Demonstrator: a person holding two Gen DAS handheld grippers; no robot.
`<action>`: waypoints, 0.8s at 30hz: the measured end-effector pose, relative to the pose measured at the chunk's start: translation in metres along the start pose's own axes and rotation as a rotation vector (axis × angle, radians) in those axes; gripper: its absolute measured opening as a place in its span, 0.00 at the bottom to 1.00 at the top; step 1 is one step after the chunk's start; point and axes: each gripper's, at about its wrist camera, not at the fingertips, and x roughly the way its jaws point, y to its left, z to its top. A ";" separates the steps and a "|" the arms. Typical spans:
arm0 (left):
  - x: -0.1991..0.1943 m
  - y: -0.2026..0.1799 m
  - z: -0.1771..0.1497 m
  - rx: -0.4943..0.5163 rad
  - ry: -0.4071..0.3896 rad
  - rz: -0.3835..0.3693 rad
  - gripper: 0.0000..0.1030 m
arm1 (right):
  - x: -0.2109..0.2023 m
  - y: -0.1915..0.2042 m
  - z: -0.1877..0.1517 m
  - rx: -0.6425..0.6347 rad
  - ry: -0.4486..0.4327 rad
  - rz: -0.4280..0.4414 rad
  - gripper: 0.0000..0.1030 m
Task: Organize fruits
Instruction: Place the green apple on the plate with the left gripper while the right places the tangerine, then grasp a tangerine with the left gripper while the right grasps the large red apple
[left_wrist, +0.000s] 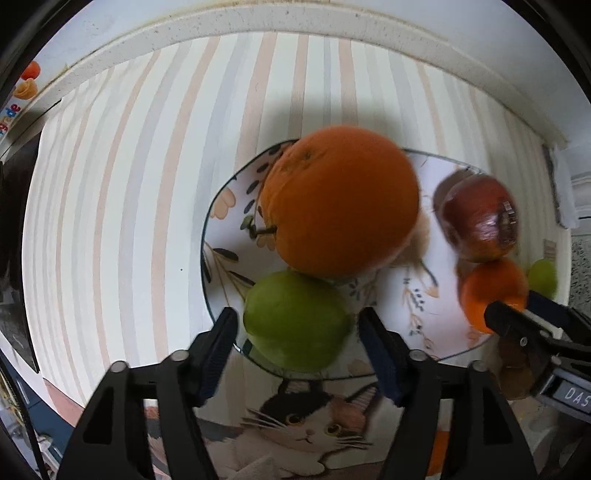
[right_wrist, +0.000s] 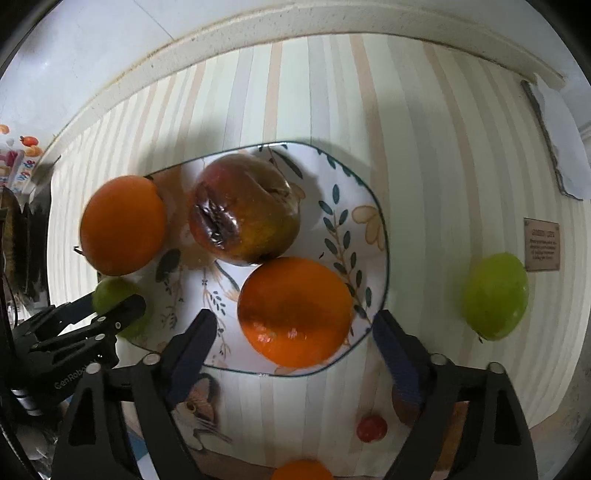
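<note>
Left wrist view: left gripper (left_wrist: 297, 330) was wide open, fingers either side of a green fruit (left_wrist: 295, 319) on the floral plate (left_wrist: 221, 221); big orange (left_wrist: 340, 206) just beyond.

Right wrist view: right gripper (right_wrist: 293, 334) was wide open w/ nothing held, an orange (right_wrist: 295, 312) between its fingers on the plate; bruised red apple (right_wrist: 243, 210) just ahead, second green fruit (right_wrist: 495, 295) off the plate, right of the fingers.

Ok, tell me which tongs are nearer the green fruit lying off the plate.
Right. The right tongs straddle an orange just left of that green fruit; the left tongs sit across the plate.
</note>
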 end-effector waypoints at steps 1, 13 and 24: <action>-0.005 0.001 -0.001 -0.004 -0.005 -0.013 0.75 | -0.005 0.000 -0.001 0.000 -0.008 -0.001 0.90; -0.081 0.025 -0.038 0.006 -0.150 0.049 0.79 | -0.066 0.026 -0.058 -0.044 -0.132 -0.043 0.90; -0.170 0.025 -0.104 0.020 -0.290 0.050 0.79 | -0.158 0.058 -0.126 -0.095 -0.312 -0.053 0.90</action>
